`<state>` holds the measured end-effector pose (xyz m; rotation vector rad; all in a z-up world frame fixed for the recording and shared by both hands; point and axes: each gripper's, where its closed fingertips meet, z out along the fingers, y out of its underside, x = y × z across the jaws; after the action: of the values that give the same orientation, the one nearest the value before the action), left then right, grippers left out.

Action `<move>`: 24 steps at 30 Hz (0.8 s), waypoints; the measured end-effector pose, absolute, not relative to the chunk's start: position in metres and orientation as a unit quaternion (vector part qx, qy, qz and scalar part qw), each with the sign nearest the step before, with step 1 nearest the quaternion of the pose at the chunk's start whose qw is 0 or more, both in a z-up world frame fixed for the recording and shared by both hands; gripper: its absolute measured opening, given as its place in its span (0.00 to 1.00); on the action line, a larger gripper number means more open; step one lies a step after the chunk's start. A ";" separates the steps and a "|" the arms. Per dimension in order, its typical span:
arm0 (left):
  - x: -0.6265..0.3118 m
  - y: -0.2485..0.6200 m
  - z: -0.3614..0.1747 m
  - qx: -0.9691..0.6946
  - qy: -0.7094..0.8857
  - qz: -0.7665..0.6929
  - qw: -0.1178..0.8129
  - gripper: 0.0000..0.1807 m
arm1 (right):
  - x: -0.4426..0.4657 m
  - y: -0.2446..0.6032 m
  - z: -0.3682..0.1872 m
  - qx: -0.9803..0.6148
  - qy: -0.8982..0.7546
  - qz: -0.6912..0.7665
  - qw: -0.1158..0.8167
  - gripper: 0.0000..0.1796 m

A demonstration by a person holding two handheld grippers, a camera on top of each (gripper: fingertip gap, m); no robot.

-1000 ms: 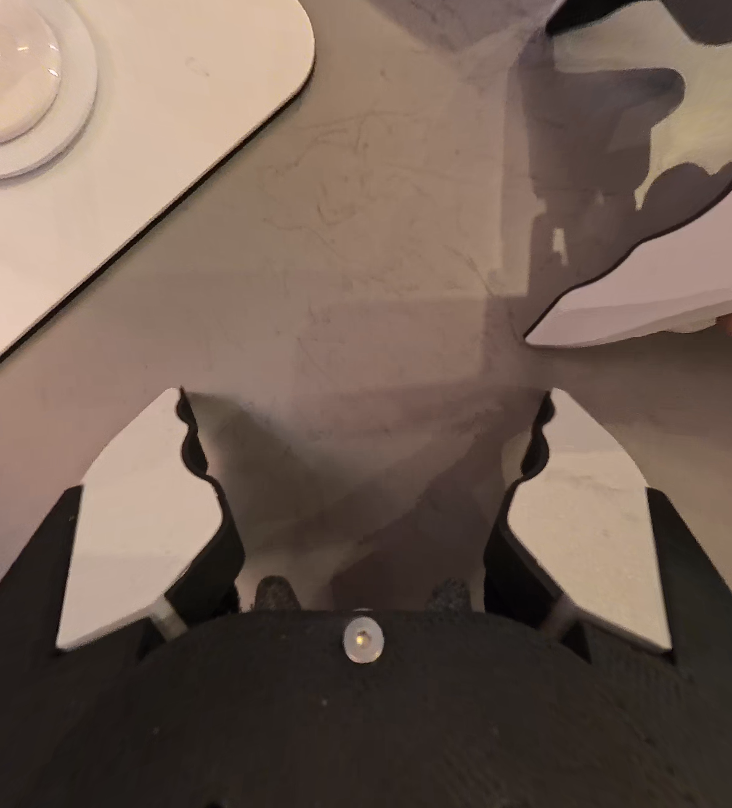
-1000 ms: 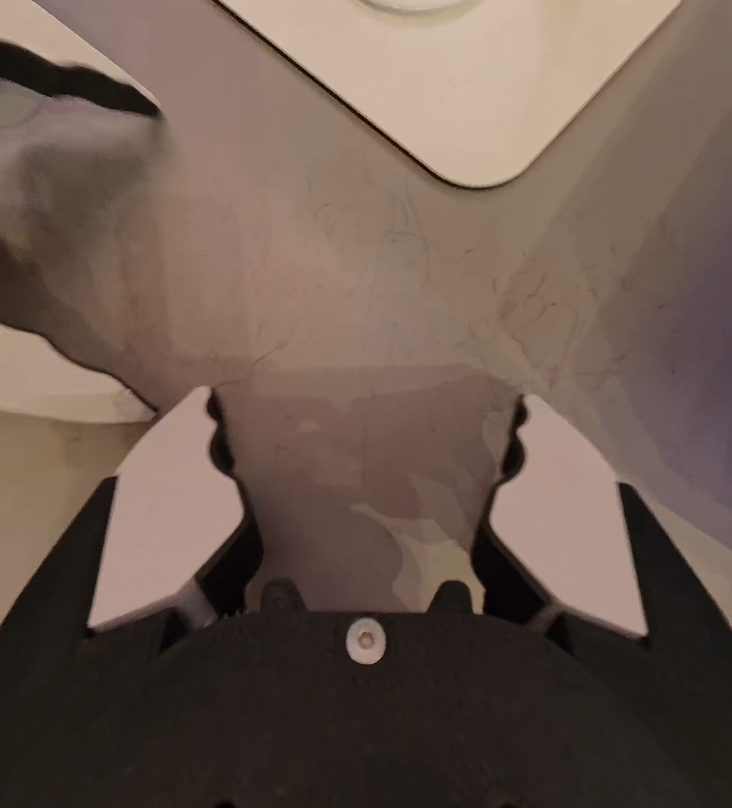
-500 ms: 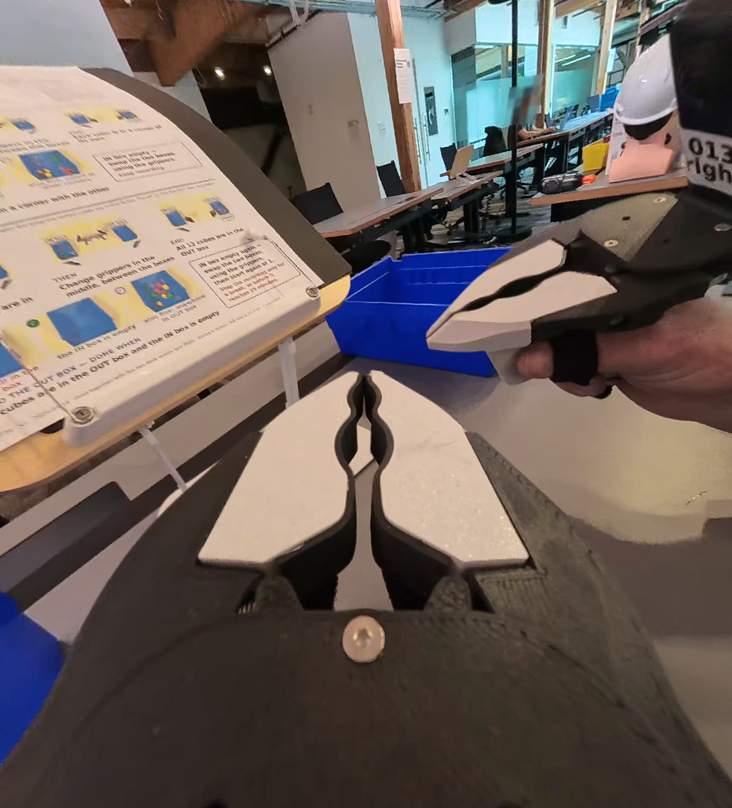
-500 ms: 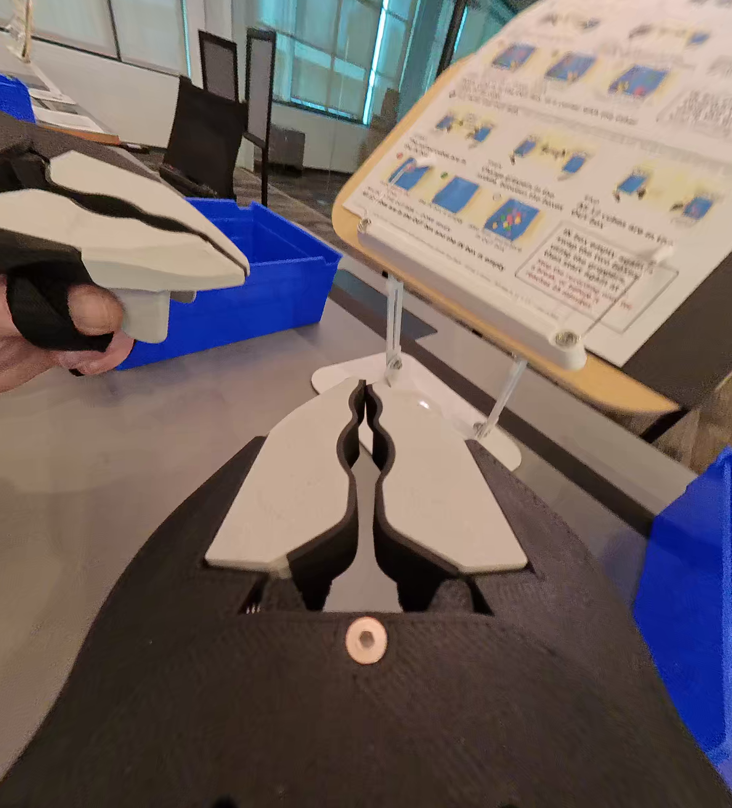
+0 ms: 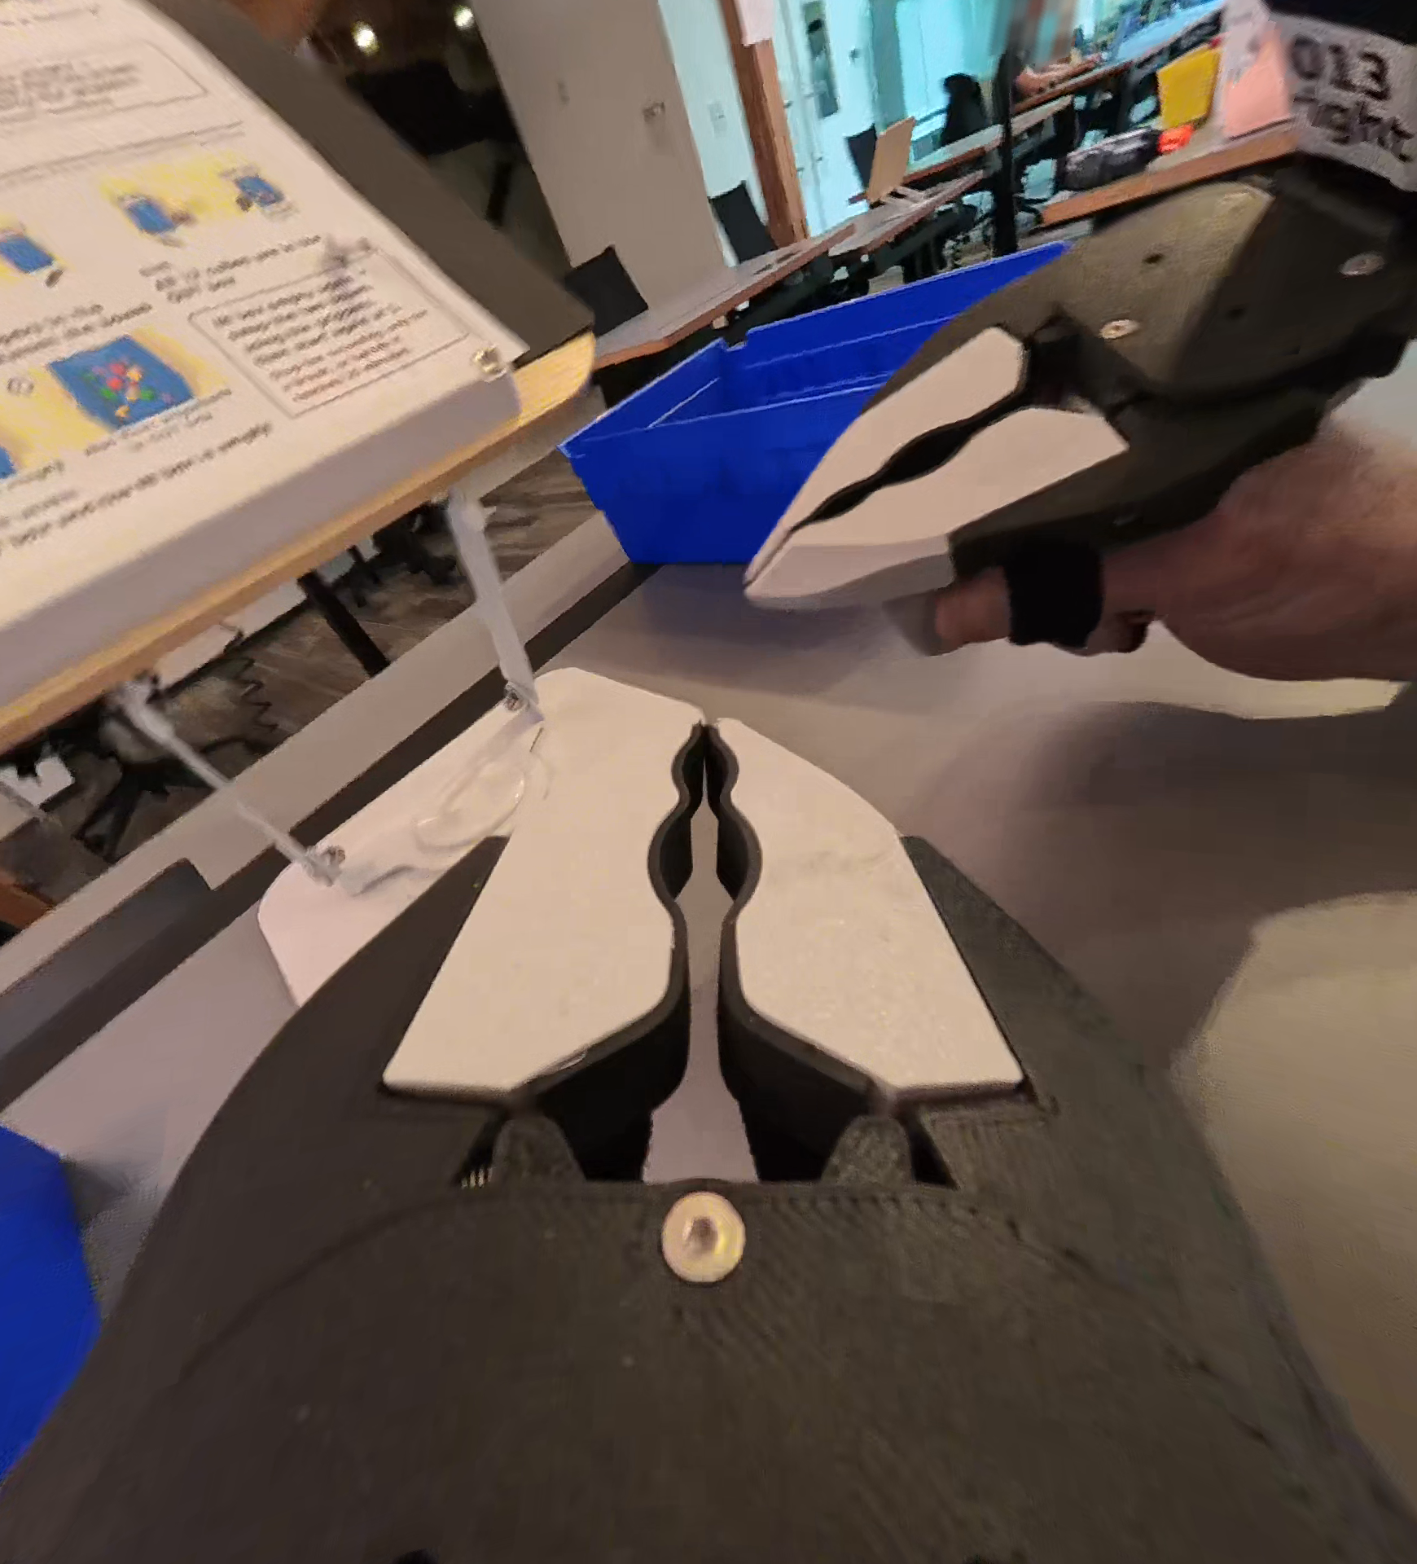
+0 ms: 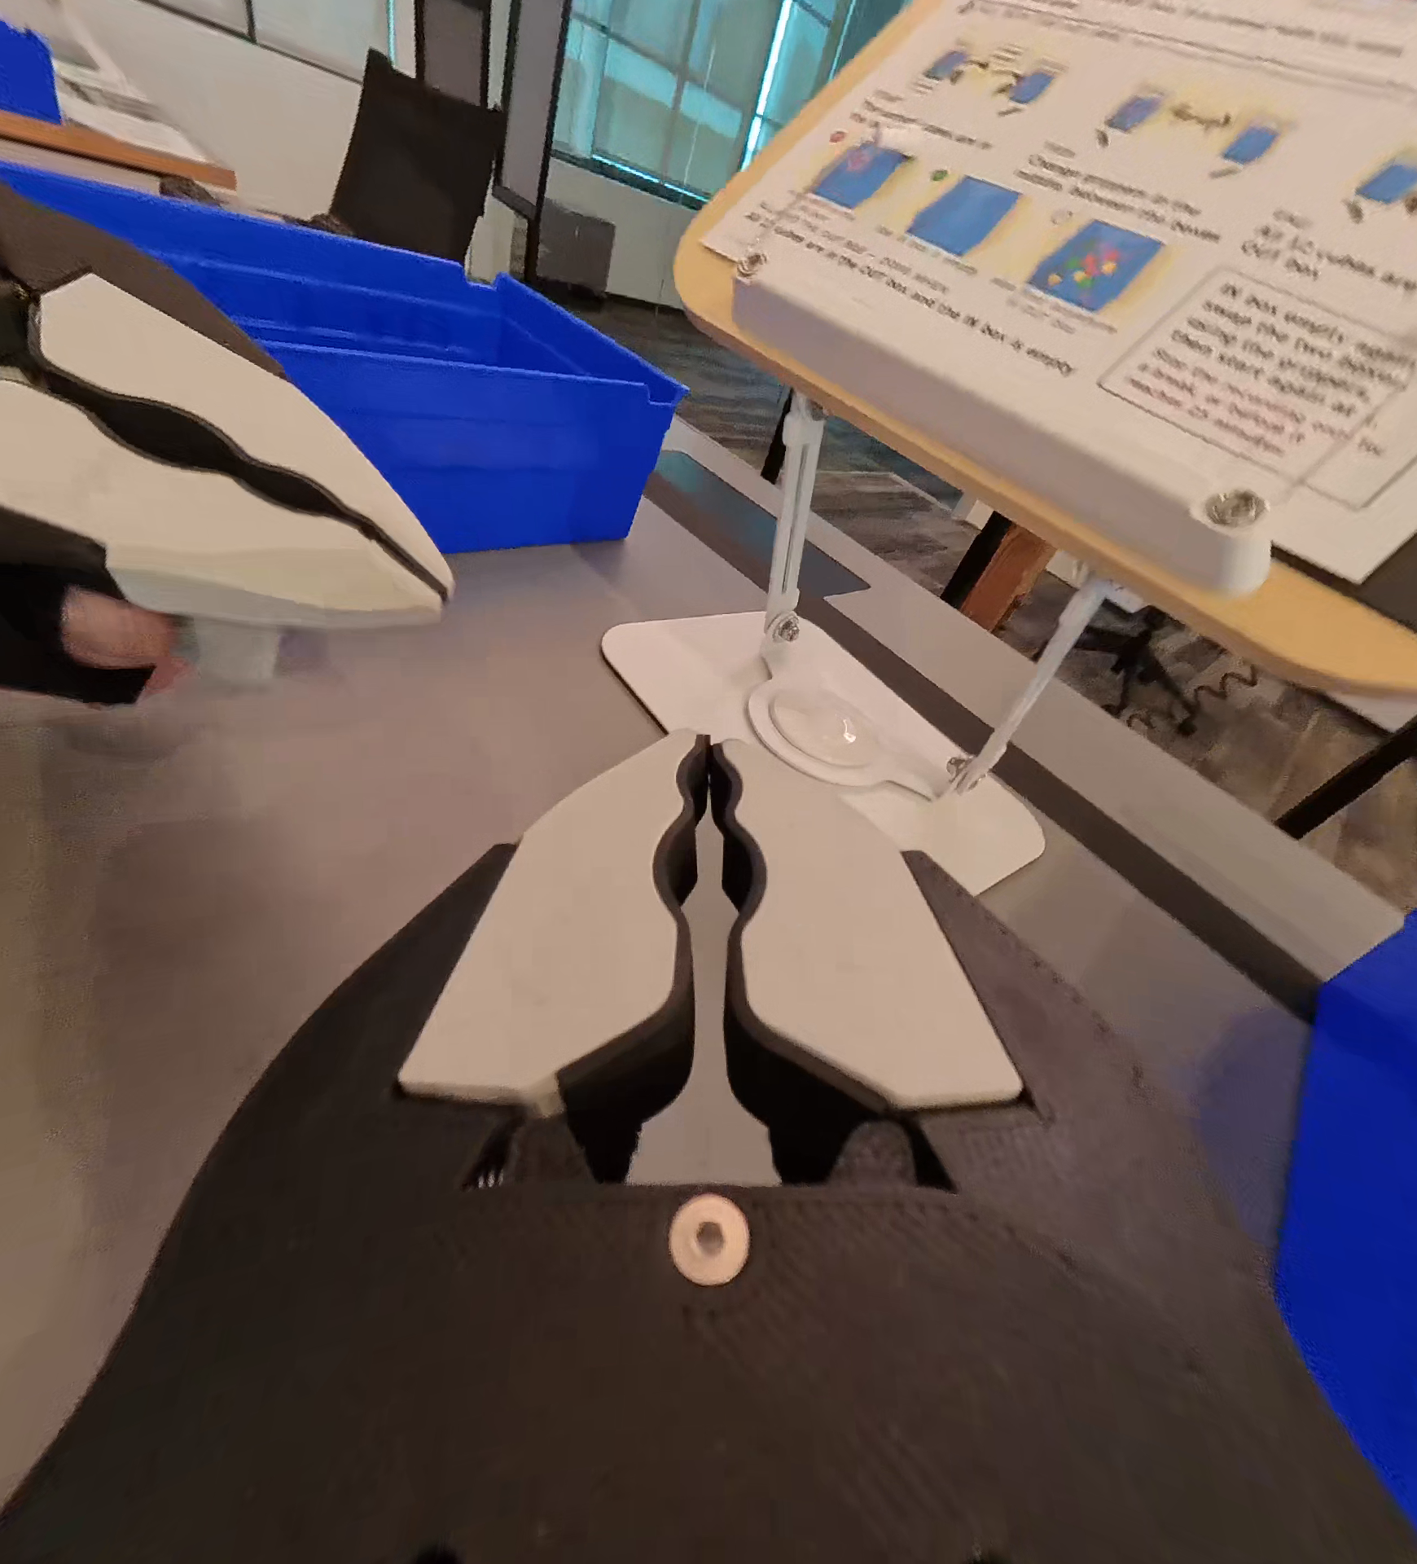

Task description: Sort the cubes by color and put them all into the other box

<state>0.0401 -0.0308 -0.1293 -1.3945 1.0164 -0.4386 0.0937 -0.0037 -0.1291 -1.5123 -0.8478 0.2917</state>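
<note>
Only right wrist view shows stand's dome (image 6: 825,729); both tools closed.

Evenly lit indoors, daylight from windows (image 6: 654,93) far beyond the jaws. Soft shadows on the table (image 5: 1111,829) ahead. Motion blur left of the jaws on the instruction board (image 5: 138,279); wide-angle bending at edges.

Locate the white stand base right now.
In the right wrist view the white stand base lies flat on the grey table, just beyond the tips of the shut right gripper, under the tilted instruction board and right of the blue box.
</note>
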 end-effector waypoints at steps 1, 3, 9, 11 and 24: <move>0.034 -0.027 -0.131 -0.624 0.430 -0.197 0.622 0.00 | 0.097 -0.002 -0.130 -0.664 -0.366 0.136 0.638 0.00; 0.029 -0.024 -0.137 -0.644 0.416 -0.224 0.601 0.00 | 0.106 0.000 -0.126 -0.666 -0.347 0.146 0.644 0.01; 0.026 -0.015 -0.148 -0.667 0.397 -0.247 0.580 0.00 | 0.106 -0.002 -0.127 -0.659 -0.345 0.154 0.650 0.02; 0.032 -0.017 -0.153 -0.668 0.405 -0.246 0.574 0.00 | 0.105 0.001 -0.134 -0.662 -0.342 0.163 0.647 0.02; 0.022 -0.014 -0.146 -0.666 0.392 -0.250 0.583 0.01 | 0.107 0.002 -0.134 -0.676 -0.318 0.155 0.647 0.04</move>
<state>0.0221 -0.0145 -0.1464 -1.5547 0.9155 -0.5834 0.1074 0.0020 -0.1337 -1.5367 -0.7222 0.3529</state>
